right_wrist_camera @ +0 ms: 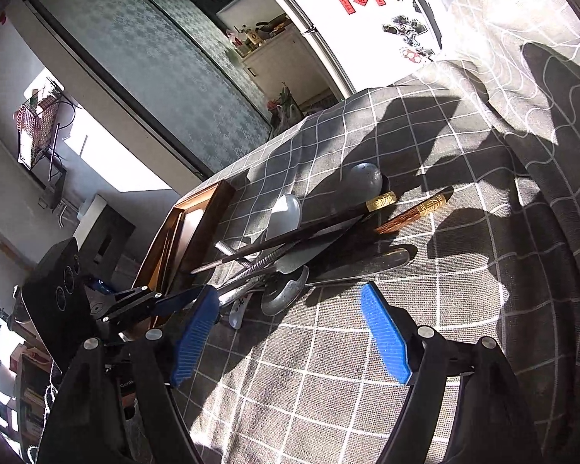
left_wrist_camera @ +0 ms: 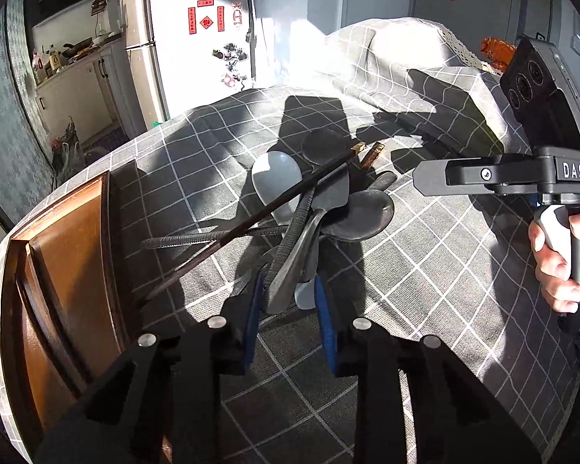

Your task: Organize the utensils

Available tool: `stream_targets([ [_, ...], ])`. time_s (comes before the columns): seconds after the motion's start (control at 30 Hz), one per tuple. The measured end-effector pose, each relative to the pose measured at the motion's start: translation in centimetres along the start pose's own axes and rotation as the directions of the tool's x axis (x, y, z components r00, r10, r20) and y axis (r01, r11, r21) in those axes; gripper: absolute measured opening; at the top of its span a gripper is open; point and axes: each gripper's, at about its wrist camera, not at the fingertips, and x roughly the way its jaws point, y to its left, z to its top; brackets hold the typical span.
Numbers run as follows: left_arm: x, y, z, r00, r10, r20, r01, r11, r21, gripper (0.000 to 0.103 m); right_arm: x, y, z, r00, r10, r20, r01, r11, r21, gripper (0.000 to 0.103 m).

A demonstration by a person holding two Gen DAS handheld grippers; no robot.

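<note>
Tangled utensils [left_wrist_camera: 309, 208] overlap, handles hidden; left gripper [left_wrist_camera: 288, 301] pinches a spoon handle [left_wrist_camera: 290, 278]; right gripper [right_wrist_camera: 290, 336] spread; tray [left_wrist_camera: 69, 255] at 9 o'clock.

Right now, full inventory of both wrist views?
Wooden tray: one, brown, on the table's left edge.
Chopsticks: two, dark with gold ends, across the pile.
Metal spoons: several, grey, heaped at table centre; exact count unclear.
Ceramic spoon: one, pale grey-white, in the pile.
Tablecloth: one, grey with white grid.
Fridge: one, white with red stickers, behind.
Left hand-held gripper: blue pads around spoon handles.
Right hand-held gripper: blue pads, open, beside the pile.
</note>
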Motion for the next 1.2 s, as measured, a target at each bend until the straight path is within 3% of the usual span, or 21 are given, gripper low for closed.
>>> stream_targets([
  [0.13,0.0,-0.5,-0.1,1.000,-0.003,-0.009,0.003,1.000,0.020,0.017,-0.3,-0.4,-0.1,1.000,0.005,0.013,-0.005,1.000,0.020,0.077],
  [0.4,-2.1,-2.3,-0.9,0.999,-0.038,0.024,0.038,0.999,0.014,0.013,-0.6,-1.5,0.1,0.999,-0.002,0.037,0.000,0.998,0.067,0.077],
  [0.53,-3.0,-3.5,-1.4,0.998,-0.058,0.036,0.058,0.998,0.014,0.012,-0.4,-2.3,0.2,0.998,0.047,0.032,-0.051,0.992,0.119,0.077],
  [0.67,-3.8,-4.5,-1.9,0.995,-0.091,0.043,0.091,0.996,0.004,0.003,0.7,-2.6,0.1,0.994,0.112,-0.001,-0.110,0.980,0.166,0.076],
  [0.77,-3.8,-5.6,-2.4,0.996,-0.082,0.038,0.082,0.996,0.023,0.004,1.7,-2.6,0.1,0.994,0.104,-0.023,-0.098,0.978,0.184,0.064],
  [1.13,-4.6,-8.7,-3.7,0.998,-0.034,0.043,0.027,0.989,0.147,0.003,2.4,-1.4,0.4,0.999,0.032,-0.035,-0.027,0.991,0.132,0.057],
  [1.2,-4.6,-8.8,-3.7,0.998,-0.032,0.046,0.025,0.989,0.146,0.004,2.2,-1.2,0.3,1.000,-0.005,-0.031,0.009,0.993,0.120,0.035],
])
